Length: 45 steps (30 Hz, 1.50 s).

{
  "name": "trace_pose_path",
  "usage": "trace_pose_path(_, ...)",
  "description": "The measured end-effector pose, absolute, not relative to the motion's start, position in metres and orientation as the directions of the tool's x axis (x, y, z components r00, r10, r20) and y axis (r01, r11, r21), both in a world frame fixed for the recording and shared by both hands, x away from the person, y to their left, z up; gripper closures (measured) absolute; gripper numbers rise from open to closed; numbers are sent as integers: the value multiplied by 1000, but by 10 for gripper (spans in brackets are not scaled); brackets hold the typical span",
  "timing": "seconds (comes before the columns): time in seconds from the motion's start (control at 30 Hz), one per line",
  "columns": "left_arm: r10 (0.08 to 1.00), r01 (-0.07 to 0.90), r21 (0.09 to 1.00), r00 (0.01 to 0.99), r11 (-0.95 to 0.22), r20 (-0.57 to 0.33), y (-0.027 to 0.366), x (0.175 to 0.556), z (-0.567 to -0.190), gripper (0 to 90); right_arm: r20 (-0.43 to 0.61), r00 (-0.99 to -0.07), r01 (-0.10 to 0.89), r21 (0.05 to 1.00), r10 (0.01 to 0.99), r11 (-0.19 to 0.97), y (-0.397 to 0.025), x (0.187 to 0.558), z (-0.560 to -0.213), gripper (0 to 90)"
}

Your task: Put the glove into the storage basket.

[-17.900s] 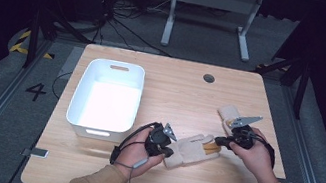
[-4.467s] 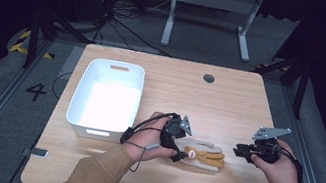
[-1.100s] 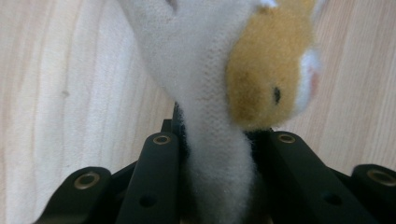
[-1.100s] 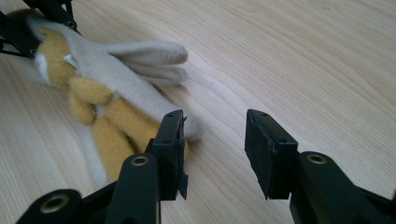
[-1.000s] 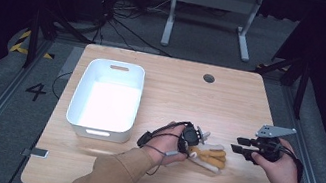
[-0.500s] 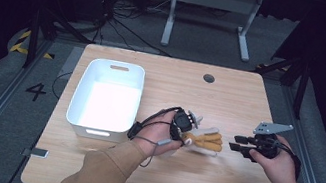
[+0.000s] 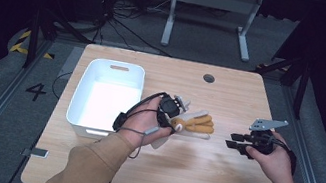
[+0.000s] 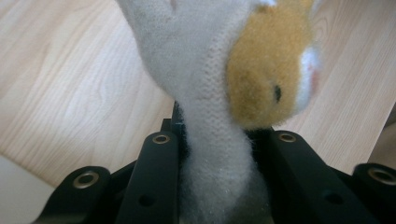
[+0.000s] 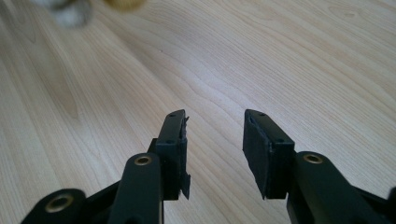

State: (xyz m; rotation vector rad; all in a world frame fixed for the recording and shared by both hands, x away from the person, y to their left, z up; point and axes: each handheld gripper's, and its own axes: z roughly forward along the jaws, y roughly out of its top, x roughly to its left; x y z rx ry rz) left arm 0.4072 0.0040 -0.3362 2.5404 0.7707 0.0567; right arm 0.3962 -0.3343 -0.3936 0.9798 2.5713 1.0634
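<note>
Left gripper view, hand-held gripper (image 8: 219, 154) clamping plush toy (image 8: 219, 70)

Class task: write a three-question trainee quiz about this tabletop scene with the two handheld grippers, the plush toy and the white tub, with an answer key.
1. True or false: the left gripper is shut on the plush toy.
2. The right gripper is: A) open with nothing between its jaws, B) shut on the toy, C) inside the tub.
3. Fill in: the white tub sits on the person's ______ side of the wooden table.

Key
1. True: white fabric is pinched between the jaws.
2. A: bare wood shows in the gap.
3. Left.
</note>
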Motion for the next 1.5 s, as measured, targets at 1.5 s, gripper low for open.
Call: trace_pose_path(1.5, 772, 722, 491, 619, -487, -143, 94, 433, -285, 728, 136, -740, 562, 662, 659, 495, -334, 394, -399, 622)
